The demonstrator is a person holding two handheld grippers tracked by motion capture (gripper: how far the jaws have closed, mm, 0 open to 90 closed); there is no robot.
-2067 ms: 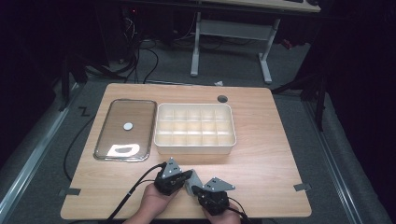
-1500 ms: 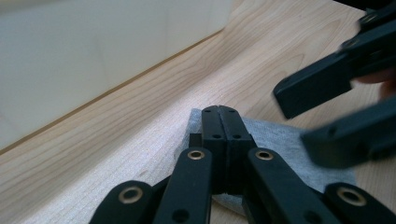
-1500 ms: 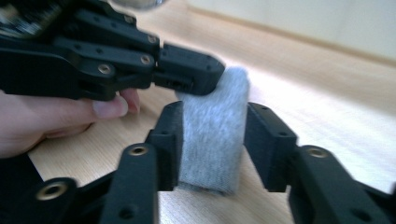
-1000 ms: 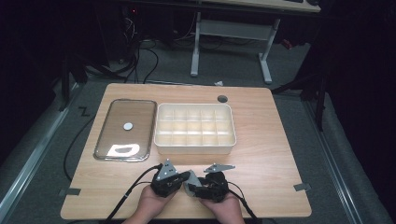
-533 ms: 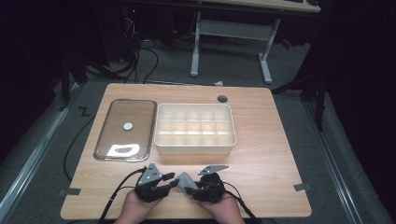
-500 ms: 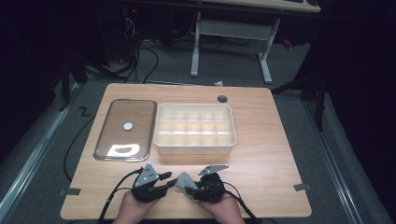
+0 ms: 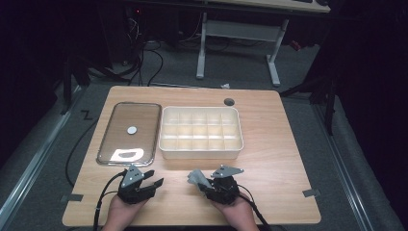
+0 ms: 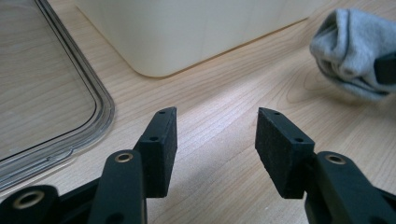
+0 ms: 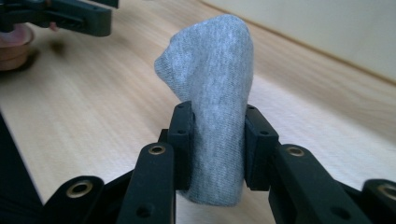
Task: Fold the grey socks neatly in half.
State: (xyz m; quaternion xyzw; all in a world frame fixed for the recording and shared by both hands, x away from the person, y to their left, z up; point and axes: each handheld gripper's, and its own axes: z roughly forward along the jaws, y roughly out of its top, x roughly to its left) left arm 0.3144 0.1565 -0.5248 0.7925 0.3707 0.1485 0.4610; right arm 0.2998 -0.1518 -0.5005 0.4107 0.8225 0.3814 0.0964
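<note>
Before you lies the wooden surface [image 7: 269, 144], and the biggest thing on it is the cream compartment box [image 7: 200, 132], set near the middle with its grid of cells facing up. Just to its left, close beside it, lies the clear lid [image 7: 129, 132], flat on the wood with a small round white mark at its centre; whether the two touch cannot be told from above.

Nearer to you, your two hands come in from the bottom edge. Your right tongs [image 9: 218, 140] are clamped on a rolled grey sock [image 9: 212, 107]: both pads press its sides, the roll stands upright between them, and its rounded top rises well above the tips. These jaws have just been closing, with the sock between them. In the high view the sock [image 7: 196, 177] sits in front of the box's near wall, clear of it, at the left tip of those tongs.

Your left tongs [image 8: 216, 140] stand well apart from the sock, near the lid's front corner. Their jaws have just been opening and now gape wide, with bare wood between the pads.
</note>
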